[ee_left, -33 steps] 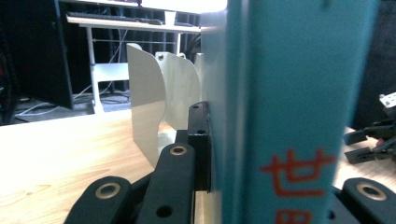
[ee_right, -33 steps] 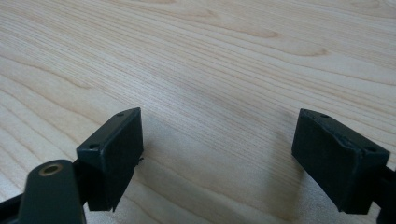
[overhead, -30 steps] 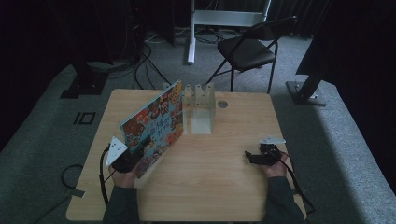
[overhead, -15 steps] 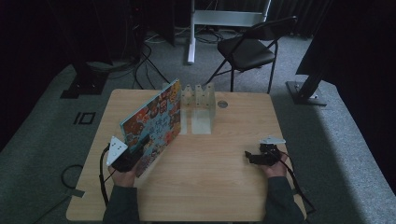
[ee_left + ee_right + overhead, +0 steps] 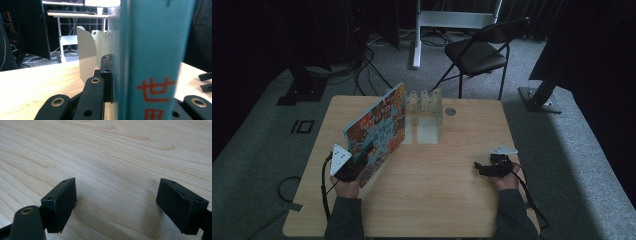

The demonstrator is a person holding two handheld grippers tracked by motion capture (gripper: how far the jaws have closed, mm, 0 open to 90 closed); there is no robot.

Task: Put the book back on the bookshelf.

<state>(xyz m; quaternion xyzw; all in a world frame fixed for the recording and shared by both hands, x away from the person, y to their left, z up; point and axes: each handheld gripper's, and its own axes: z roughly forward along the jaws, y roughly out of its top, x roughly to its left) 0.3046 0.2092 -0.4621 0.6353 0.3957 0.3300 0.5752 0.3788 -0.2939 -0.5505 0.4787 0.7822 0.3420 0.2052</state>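
In the high view, the left gripper [image 5: 362, 161] clamps the lower corner of a colourful picture book [image 5: 378, 127], tilted upright on the wooden table [image 5: 437, 200] just before a white rack [image 5: 424, 107]. The right gripper [image 5: 484, 169] rests apart, low over the table.

The left gripper view shows the book's teal spine [image 5: 152, 50] bearing red "世", pinched between the jaws.

In the right gripper view, the jaws stand wide apart over bare wood.

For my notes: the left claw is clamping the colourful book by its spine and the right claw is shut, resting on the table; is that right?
Not quite: the right claw is open, its jaws wide apart over bare table, as the right gripper view shows. The left claw does clamp the colourful book by its spine.
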